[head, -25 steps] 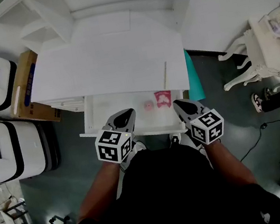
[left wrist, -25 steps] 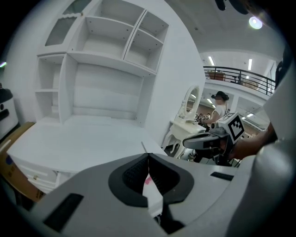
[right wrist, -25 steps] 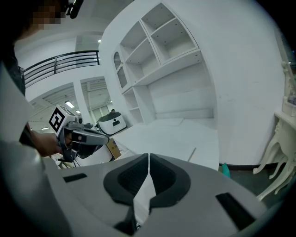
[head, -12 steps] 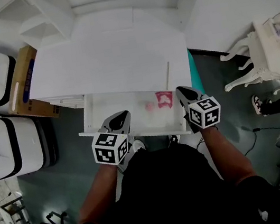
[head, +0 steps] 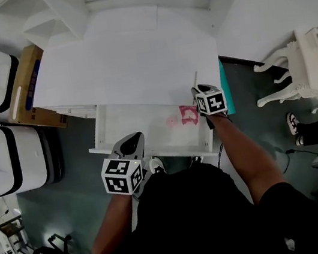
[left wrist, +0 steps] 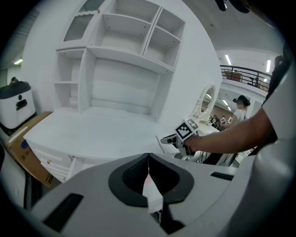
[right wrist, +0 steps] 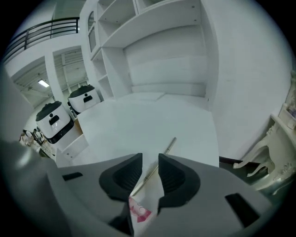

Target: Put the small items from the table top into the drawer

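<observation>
Lining up on the thin stick (right wrist: 169, 145) near the table (head: 118, 69) edge with right gripper (right wrist: 150, 158) fingers slightly parted and empty, probably to pinch and drop it into the open drawer (head: 128, 125) beside the pink packet (head: 188, 113), parking the left gripper (left wrist: 148, 157), fingers closed on nothing, clear at the drawer front.

White painted desk top (head: 129, 61), centre of the head view: smooth, matt. Thin pale stick (right wrist: 170, 144) on it: wood-like (grain not discernible). Brown cardboard box (head: 27, 86), upper left: dull. Dark grey floor (head: 81, 167): slight sheen. Grey plastic right gripper (right wrist: 150, 156): matt shell, black ribbed pads (right wrist: 126, 175).
</observation>
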The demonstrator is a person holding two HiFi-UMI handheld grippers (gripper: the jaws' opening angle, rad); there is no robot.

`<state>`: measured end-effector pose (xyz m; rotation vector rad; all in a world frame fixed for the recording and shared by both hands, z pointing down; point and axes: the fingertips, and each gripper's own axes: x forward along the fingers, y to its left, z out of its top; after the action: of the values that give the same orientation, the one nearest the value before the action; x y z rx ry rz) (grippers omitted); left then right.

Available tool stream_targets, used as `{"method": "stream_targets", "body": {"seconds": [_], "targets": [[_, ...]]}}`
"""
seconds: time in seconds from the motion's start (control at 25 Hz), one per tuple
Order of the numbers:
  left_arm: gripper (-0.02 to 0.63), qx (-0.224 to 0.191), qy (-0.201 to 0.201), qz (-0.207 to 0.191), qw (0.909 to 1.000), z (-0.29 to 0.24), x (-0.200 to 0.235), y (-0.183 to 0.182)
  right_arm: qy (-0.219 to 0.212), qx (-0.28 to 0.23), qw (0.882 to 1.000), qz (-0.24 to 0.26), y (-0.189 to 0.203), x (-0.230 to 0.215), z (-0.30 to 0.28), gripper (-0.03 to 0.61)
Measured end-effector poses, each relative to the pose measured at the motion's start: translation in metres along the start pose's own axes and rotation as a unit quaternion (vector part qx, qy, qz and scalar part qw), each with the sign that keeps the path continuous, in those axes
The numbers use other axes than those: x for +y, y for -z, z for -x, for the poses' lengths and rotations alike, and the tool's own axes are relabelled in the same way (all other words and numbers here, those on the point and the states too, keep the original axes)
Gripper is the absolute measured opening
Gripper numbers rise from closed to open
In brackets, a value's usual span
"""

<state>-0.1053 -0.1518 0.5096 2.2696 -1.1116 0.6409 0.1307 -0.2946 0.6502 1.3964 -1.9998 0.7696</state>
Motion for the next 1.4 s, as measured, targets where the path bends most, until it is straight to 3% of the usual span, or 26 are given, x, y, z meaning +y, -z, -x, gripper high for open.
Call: {"method": "stream_targets", "body": {"seconds": [0.2, 0.6, 0.76, 1.08, 1.28, 1.4], "targets": [[0.011, 0.000, -0.014, 0.013, 0.9998, 0.002, 0.009, 0.000, 0.038, 0.042, 0.998, -0.028, 0.010, -0.019, -0.027, 0.098], [0.011, 0.004, -0.021, 0.026, 0.9994, -0.002, 0.020, 0.002, 0.040, 0.065, 0.995, -0.060, 0.014, -0.024, -0.037, 0.081], [0.011, 0.002, -0.016, 0.022, 0.9996, -0.002, 0.018, 0.000, 0.026, 0.071, 0.992, -0.100, 0.015, -0.030, -0.037, 0.048], [0.011, -0.001, -0.012, 0.018, 0.9998, -0.001, 0.019, -0.001, -0.010, 0.080, 0.982, -0.171, 0.018, -0.034, -0.038, 0.044], [0.011, -0.004, -0.008, 0.014, 0.9999, -0.001, 0.015, -0.003, -0.029, 0.064, 0.979, -0.189, 0.016, -0.032, -0.028, 0.044], [0.011, -0.004, -0.007, 0.012, 0.9999, -0.001, 0.013, -0.002, -0.053, 0.046, 0.982, -0.176, 0.012, -0.018, -0.013, 0.044]]}}
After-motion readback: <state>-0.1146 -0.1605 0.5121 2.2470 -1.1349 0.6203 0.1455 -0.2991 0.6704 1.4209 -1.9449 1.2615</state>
